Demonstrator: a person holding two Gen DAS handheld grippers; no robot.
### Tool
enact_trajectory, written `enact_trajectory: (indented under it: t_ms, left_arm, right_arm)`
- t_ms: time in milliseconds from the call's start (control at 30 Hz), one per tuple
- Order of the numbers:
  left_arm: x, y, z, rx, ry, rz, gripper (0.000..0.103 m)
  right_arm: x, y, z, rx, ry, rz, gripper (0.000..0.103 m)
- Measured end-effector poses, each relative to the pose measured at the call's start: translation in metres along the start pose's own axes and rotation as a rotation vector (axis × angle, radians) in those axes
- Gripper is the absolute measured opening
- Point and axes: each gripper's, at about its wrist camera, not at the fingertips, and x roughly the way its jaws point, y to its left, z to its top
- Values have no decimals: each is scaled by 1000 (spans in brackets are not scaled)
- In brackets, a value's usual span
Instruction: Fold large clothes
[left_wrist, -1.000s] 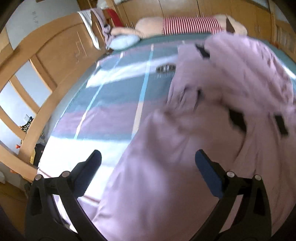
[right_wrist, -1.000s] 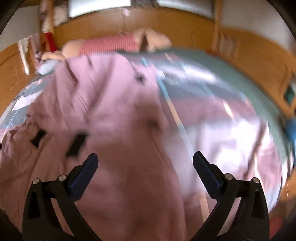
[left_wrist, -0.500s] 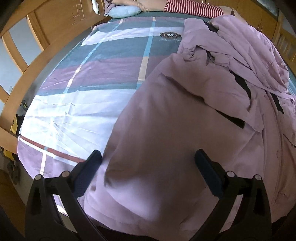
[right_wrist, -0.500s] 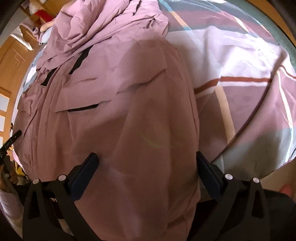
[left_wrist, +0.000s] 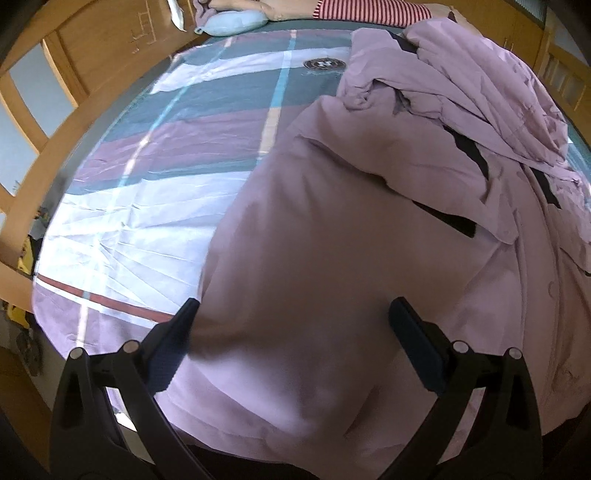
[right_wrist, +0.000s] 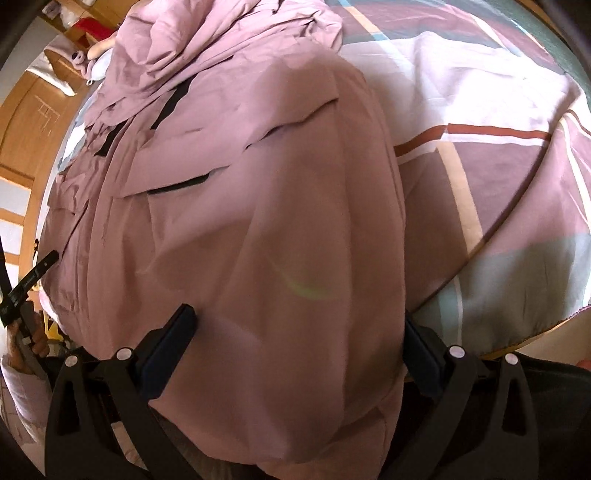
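Note:
A large mauve coat (left_wrist: 369, 229) with black pocket trims lies spread on the bed, its hem hanging over the near edge; it also fills the right wrist view (right_wrist: 258, 221). My left gripper (left_wrist: 295, 332) is open, its fingers astride the coat's lower left part near the hem. My right gripper (right_wrist: 299, 332) is open over the coat's lower right part, its fingers on either side of the fabric. The collar end is bunched at the far side.
The bed has a plaid sheet (left_wrist: 147, 206) in white, teal and purple. A wooden bed frame (left_wrist: 44, 122) curves along the left. A pale blue pillow (left_wrist: 232, 22) and a striped plush (left_wrist: 369, 9) lie at the head. The left hand (right_wrist: 22, 325) shows at the right view's edge.
Both grippers have dropped from above the bed down to the coat's near hem and edged closer to the fabric. Both stay open.

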Motion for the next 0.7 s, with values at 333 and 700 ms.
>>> enact_trajectory:
  t_ms: [333,700]
  left_arm:
    - [-12,13,-2,-96,8,-306,29]
    - [-36,40,36,-274,-43,-876,22]
  right_arm:
    - [-32,34,2,-207,-26,122,17]
    - [-117,39,93,-156,-320,659,10]
